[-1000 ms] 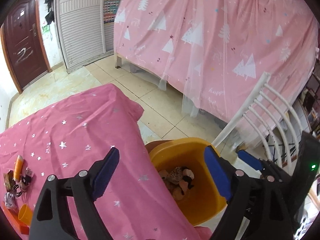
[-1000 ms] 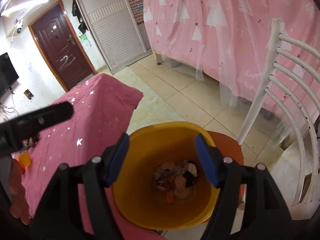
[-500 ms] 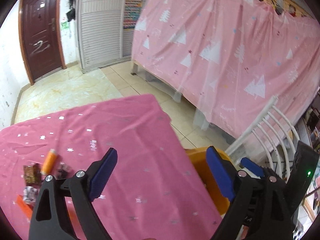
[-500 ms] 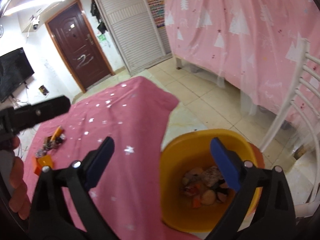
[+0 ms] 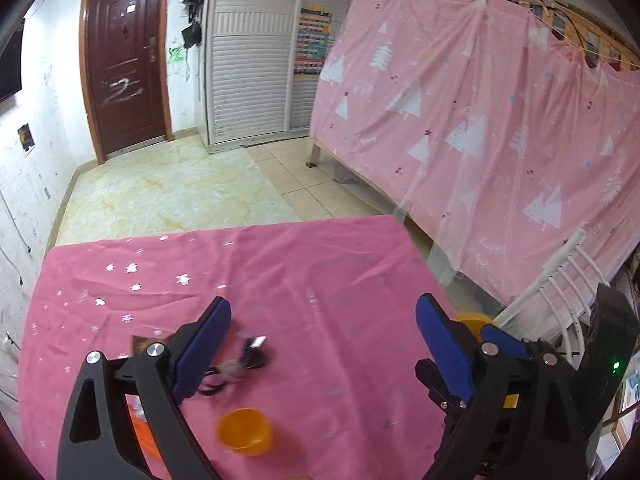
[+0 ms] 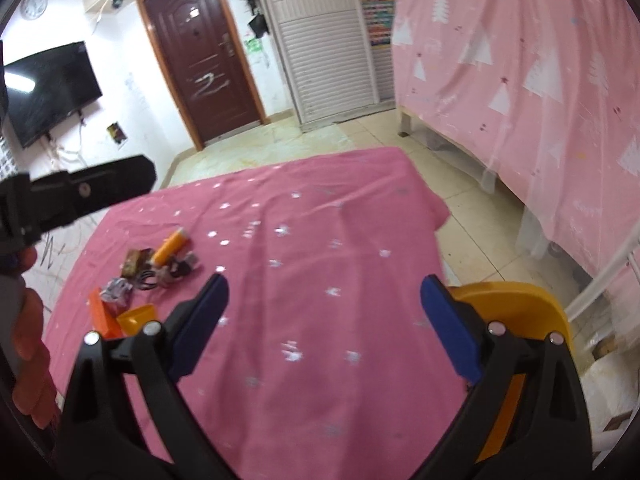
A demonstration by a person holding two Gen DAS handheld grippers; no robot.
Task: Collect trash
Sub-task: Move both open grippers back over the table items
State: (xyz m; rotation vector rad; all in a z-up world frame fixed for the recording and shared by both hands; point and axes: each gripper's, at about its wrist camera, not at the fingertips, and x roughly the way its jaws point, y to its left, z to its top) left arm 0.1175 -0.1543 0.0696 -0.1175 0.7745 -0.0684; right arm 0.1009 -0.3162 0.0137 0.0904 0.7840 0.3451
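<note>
I have both tools over the pink tabletop point(image 6: 304, 280), angled down toward it. The left tool point(image 5: 322, 344) has its jaws opening, with nothing between them but cloth below; the right tool point(image 6: 324, 312) stands wide apart and holds nothing.

The trash that remains is a small cluster near the tabletop's left side. In the right wrist view I see an orange tube point(image 6: 170, 247) lying flat, a dark brown wrapper point(image 6: 134, 261) just beside it, a crumpled foil wrapper point(image 6: 117, 291), some black looped cord point(image 6: 146, 278), a small orange cup point(image 6: 138, 318) and a flat orange piece point(image 6: 102, 314) touching it. The yellow bin point(image 6: 516, 304) sits off the tabletop's right edge, well apart from the pile.

My judgement on handling: all of this looks light. The wrappers are thin and crushable, so I would pinch them across a raised fold instead of scraping along the cloth. The tube looks stiff and round, likely to roll, so I would take it across its middle. The cup is probably thin plastic; one finger inside the rim, one outside, gently. The cord is limp and may snag its neighbours.

From the left wrist view, the orange cup point(image 5: 244, 432) lies just below the left finger point(image 5: 202, 354), with the cord point(image 5: 240, 364) blurred beside it. In the right view, a hand point(image 6: 28, 344) grips the left tool at the frame's left edge.
</note>
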